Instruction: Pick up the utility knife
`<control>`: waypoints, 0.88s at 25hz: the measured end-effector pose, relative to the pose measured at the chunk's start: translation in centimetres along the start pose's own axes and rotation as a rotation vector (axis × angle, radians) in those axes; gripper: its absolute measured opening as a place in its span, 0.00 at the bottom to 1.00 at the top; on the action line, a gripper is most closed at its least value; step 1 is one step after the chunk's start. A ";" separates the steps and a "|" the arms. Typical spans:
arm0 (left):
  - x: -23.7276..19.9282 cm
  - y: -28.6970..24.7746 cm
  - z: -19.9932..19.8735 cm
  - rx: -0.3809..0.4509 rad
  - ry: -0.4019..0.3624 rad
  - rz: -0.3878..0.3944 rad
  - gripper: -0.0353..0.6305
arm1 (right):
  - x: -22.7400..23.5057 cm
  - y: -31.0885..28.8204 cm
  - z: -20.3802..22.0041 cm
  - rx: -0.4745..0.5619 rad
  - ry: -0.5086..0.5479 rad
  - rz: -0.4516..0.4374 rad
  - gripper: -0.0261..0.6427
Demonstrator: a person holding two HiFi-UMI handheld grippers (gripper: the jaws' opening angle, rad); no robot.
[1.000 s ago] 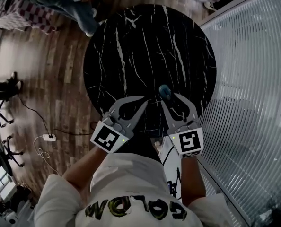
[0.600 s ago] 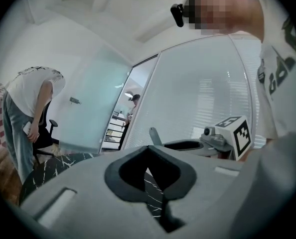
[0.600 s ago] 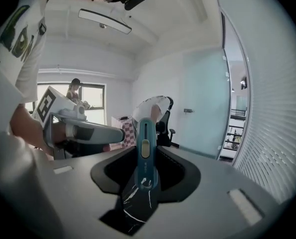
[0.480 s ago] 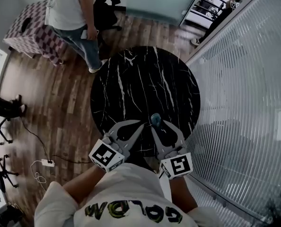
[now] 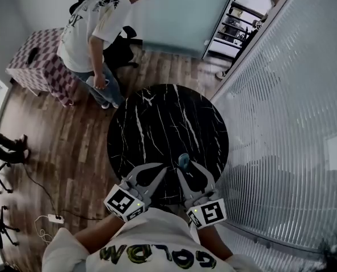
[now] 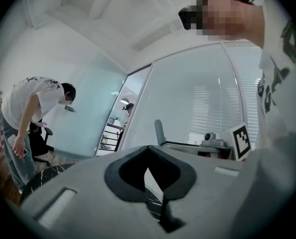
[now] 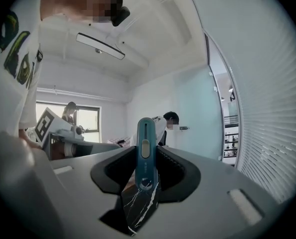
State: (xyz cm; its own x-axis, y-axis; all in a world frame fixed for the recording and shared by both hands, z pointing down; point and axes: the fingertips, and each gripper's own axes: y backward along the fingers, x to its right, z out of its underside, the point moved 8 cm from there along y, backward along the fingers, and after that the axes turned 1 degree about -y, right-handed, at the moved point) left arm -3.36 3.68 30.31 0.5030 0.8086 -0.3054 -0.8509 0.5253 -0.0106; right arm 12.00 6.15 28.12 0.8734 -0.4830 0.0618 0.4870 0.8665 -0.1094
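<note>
A teal utility knife (image 7: 144, 148) stands upright between the jaws of my right gripper (image 7: 145, 159), which is shut on it; its slider button faces the camera. In the head view the knife (image 5: 184, 161) sticks out past the right gripper (image 5: 185, 169), held in the air above the near edge of the round black marble table (image 5: 157, 123). Just to its left, my left gripper (image 5: 165, 170) has its fingertips together and nothing between them. In the left gripper view the left gripper (image 6: 148, 151) shows its tips meeting, and the right gripper's marker cube (image 6: 241, 140) is at the right.
A person in a white T-shirt (image 5: 97, 33) stands beyond the table beside a dark office chair (image 5: 122, 49) and a checkered box (image 5: 38, 61). A glass wall with blinds (image 5: 287, 123) runs along the right. A power strip (image 5: 48, 219) lies on the wooden floor at the left.
Both grippers have risen together above the table, the right one still holding the knife. The table now looks smaller and farther below, and more of the room shows.
</note>
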 end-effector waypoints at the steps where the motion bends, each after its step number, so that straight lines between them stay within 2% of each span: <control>1: 0.2 0.0 -0.3 0.004 -0.003 0.005 0.06 | 0.0 0.3 -0.4 0.012 0.003 0.006 0.23; 11: 2.4 -0.9 -1.6 0.038 -0.049 0.077 0.06 | -0.2 2.4 -2.4 0.100 0.016 0.045 0.23; 22: 2.9 -1.0 -2.8 0.064 -0.050 0.077 0.06 | -0.7 3.1 -3.0 0.108 0.014 0.052 0.23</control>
State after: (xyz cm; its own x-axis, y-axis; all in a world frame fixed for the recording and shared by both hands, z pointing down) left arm -1.49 4.81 26.81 0.4452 0.8583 -0.2550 -0.8764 0.4761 0.0721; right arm 12.88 8.76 24.79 0.8978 -0.4382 0.0444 0.4389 0.8985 -0.0050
